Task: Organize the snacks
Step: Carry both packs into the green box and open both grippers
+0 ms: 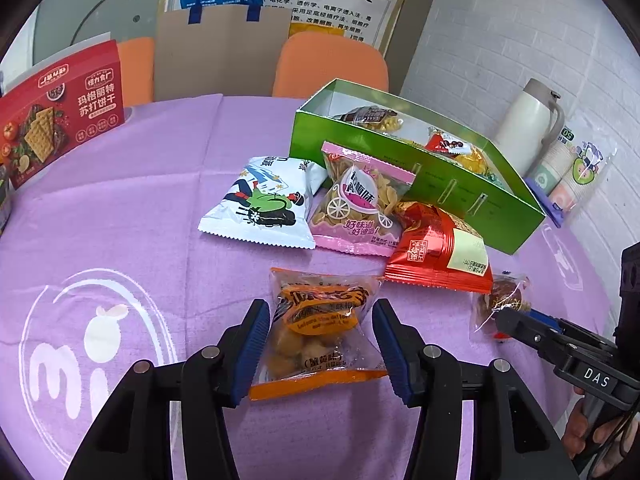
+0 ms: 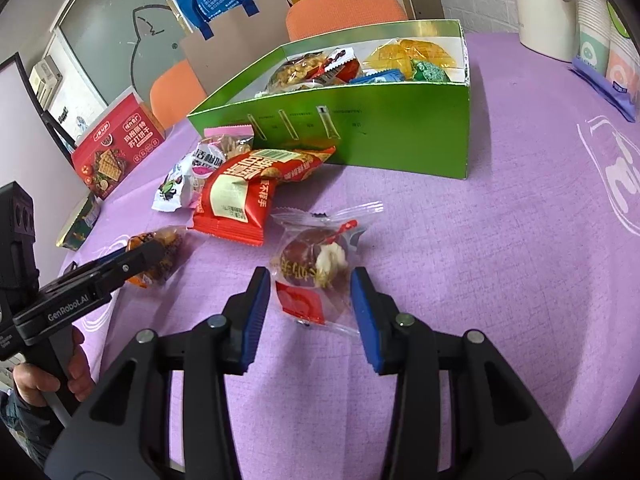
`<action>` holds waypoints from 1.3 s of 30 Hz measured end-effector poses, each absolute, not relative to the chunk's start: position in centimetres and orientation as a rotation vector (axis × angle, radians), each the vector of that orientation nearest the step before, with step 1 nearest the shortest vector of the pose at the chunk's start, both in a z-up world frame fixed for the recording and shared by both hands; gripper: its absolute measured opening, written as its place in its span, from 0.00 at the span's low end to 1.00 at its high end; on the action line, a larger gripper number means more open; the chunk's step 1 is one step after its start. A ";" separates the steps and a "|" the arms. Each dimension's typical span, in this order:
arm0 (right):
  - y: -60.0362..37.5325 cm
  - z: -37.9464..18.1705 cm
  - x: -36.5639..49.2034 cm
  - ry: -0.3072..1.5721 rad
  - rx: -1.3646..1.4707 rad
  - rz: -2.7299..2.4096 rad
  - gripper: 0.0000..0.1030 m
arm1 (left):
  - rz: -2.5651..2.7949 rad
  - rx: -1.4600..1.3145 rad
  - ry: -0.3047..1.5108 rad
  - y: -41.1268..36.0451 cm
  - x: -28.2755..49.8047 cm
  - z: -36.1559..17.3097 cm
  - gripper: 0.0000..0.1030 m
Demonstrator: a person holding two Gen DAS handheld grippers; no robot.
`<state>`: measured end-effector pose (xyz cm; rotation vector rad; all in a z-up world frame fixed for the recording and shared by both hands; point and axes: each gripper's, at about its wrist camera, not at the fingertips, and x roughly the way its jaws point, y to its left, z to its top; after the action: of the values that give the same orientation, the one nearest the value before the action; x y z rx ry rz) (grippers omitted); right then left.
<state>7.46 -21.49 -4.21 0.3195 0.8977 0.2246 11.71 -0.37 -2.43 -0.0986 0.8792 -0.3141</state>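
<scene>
An orange-trimmed clear snack packet (image 1: 320, 328) lies flat on the purple cloth between the fingers of my left gripper (image 1: 322, 312), which stands open around it. My right gripper (image 2: 310, 280) is open too, its blue pads either side of a clear packet holding a brown date-like sweet (image 2: 316, 268). A red packet (image 1: 440, 252), a pink packet (image 1: 360, 204) and a white packet (image 1: 264, 204) lie in a loose pile against the green box (image 1: 440, 184). The green box (image 2: 400, 128) holds several wrapped snacks.
A red cracker box (image 1: 60, 112) stands at the far left. A white thermos (image 1: 528, 124) and a sleeve of paper cups (image 1: 568, 172) stand behind the green box. Orange chairs (image 1: 332, 64) and a brown paper bag (image 1: 220, 56) are beyond the table edge.
</scene>
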 end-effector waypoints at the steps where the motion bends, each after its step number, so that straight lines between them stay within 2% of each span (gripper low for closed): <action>1: -21.5 -4.2 7.5 0.894 0.326 0.229 0.52 | -0.310 -0.101 0.877 -0.4 11.7 -2.5 0.53; 2: -21.5 -4.2 7.5 0.889 0.331 0.232 0.57 | -0.309 -0.102 0.880 -0.4 11.8 -2.6 0.53; 4: -21.2 -4.1 7.7 0.876 0.311 0.223 0.56 | -0.311 -0.099 0.886 -0.5 11.9 -2.8 0.53; 5: -21.1 -4.2 7.7 0.873 0.291 0.207 0.40 | -0.313 -0.098 0.887 -0.5 11.9 -2.9 0.51; 8: -21.6 -4.0 7.3 0.866 0.327 0.207 0.35 | -0.321 -0.101 0.889 -0.4 11.4 -2.6 0.45; 17: -23.3 0.9 6.2 0.724 0.334 0.204 0.35 | -0.381 -0.138 0.785 -0.4 9.9 2.2 0.45; 27: -24.3 5.2 9.4 0.623 0.263 0.169 0.35 | -0.409 -0.061 0.690 -3.8 13.9 7.1 0.45; 39: -26.2 4.2 16.1 0.646 0.205 0.094 0.35 | -0.370 -0.049 0.717 -6.4 22.1 7.2 0.45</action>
<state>16.14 -26.23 4.18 0.2050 0.6456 0.0937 22.07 -6.44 7.21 -0.0487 0.7172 -0.3702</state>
